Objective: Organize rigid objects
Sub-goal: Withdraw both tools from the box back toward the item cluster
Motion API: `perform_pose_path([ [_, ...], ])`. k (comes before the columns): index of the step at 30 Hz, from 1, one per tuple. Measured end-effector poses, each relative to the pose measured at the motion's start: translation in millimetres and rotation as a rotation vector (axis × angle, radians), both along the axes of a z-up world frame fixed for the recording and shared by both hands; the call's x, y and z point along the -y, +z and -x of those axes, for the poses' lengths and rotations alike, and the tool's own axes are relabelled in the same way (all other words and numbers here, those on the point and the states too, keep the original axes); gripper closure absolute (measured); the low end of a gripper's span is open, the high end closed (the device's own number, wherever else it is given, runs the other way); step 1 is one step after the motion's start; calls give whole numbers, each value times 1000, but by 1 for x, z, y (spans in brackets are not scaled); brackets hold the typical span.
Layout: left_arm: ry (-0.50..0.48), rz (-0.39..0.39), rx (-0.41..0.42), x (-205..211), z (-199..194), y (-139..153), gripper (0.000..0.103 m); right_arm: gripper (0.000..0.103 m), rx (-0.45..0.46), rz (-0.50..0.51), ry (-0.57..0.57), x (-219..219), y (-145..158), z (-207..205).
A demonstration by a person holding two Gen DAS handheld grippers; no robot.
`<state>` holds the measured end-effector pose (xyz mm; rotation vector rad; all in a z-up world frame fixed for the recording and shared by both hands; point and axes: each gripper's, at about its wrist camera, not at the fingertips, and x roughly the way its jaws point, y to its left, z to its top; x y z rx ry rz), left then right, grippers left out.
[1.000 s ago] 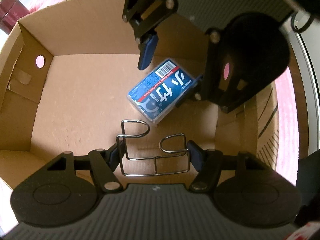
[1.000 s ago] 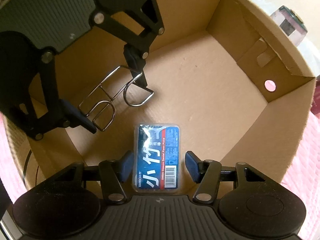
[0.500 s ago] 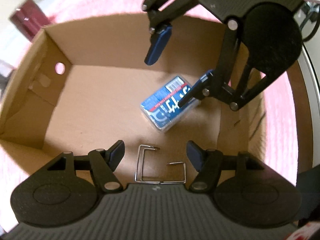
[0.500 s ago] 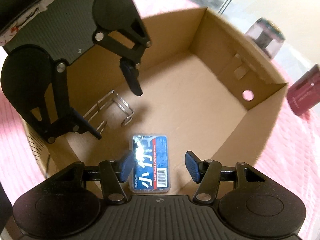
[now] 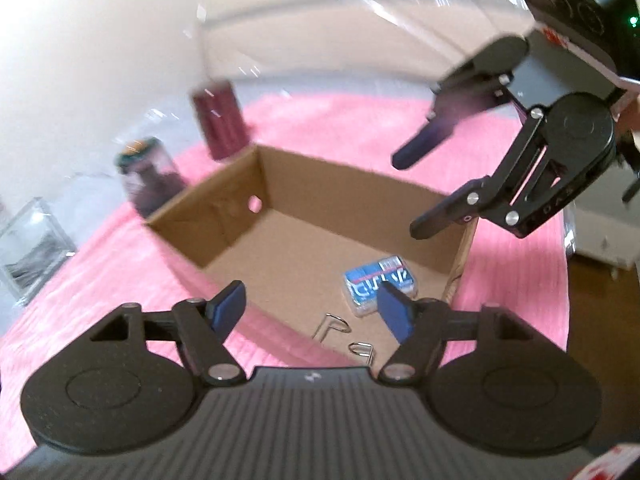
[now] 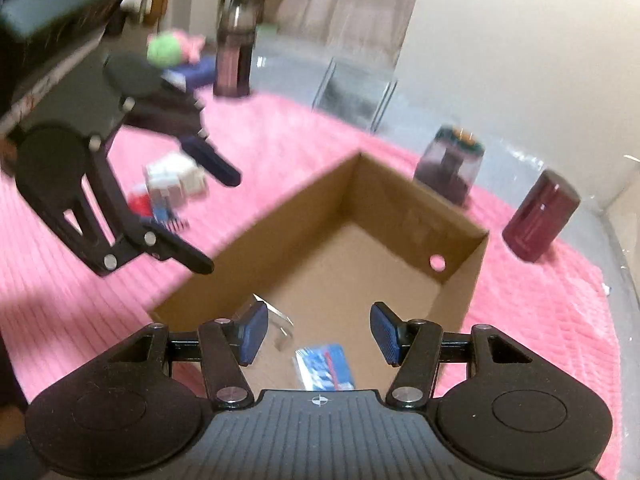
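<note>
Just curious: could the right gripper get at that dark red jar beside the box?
Probably yes: the right gripper is open and empty, and the dark red jar stands clear on the pink cloth, outside the cardboard box.

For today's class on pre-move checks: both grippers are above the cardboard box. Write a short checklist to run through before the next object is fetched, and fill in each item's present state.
1. Left gripper empty: ok. Its jaws have just been opening and nothing is between them.
2. Right gripper empty: ok, jaws apart, no object in the gap.
3. Blue floss-pick box lying on the floor of the cardboard box: ok.
4. Wire holder in the cardboard box, beside the floss-pick box: ok, though partly hidden.
5. Next objects in sight: ok, small white and red packs lie on the pink cloth.
6. Exactly what those packs are: cannot tell, blurred.
</note>
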<state>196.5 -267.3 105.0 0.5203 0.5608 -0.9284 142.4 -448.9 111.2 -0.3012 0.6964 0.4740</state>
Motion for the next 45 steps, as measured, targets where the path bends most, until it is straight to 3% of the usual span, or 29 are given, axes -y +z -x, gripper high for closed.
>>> perform_pose_path([
  [6,162,127,90,-68,53,8,30,49,104,-137,-32,-39,25,41],
  [11,328,221,115,-130,86,4,28,49,149,-217,-40,-80,24,67],
  [13,398,237,126,-154,97,1,25,49,162,-225,-35,-97,18,73],
  [18,584,261,134,-222,118,-11,23,34,167,-240,-24,-139,-10,84],
  [25,770,212,153,-286,145,-40,22,33,103,-253,-14,-185,-56,84],
  [32,831,264,77,-307,149,-72,22,33,56,-290,-23,-206,-92,76],
  [37,840,246,33,-309,138,-93,22,33,36,-278,3,-222,-110,66],
  [45,799,219,-18,-291,116,-127,22,33,27,-224,-50,-226,-137,34],
])
